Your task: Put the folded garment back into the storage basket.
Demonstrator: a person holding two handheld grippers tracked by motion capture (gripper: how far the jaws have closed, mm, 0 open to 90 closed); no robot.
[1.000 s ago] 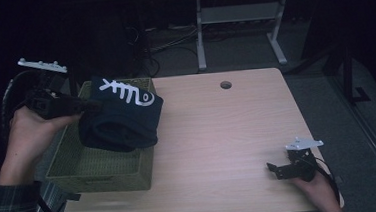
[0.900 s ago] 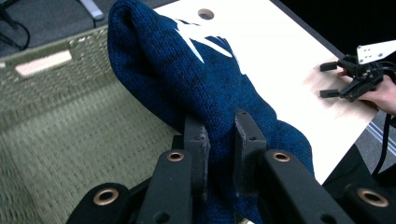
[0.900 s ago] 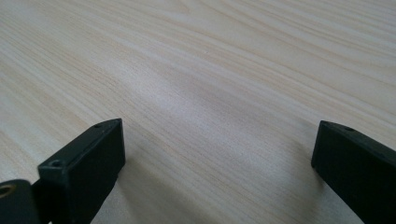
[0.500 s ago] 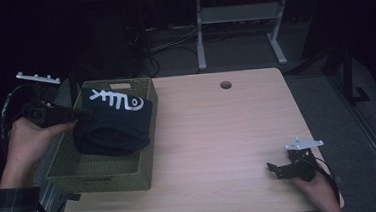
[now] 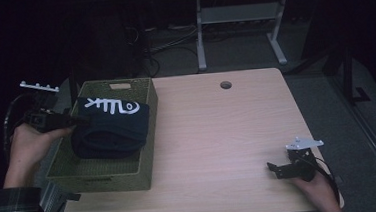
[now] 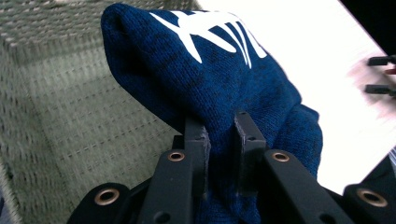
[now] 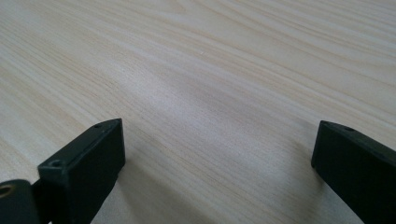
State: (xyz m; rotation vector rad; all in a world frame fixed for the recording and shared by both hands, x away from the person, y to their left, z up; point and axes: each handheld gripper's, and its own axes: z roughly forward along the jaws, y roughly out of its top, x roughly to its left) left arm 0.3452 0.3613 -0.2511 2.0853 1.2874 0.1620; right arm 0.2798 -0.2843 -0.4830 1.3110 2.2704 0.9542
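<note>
Folded navy sweater lying in the green basket, pinched at one edge by the left claw, with only a thin fold between the near-shut jaws. Could slip free or unfold on a tug, or drag the light basket along the surface. Right claw resting wide open, empty, too far off to steady anything.

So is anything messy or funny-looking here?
Not really. The dark blue sweater, pinched by the left gripper, bulges above the rim of the green basket. The right gripper rests open on the table.
</note>
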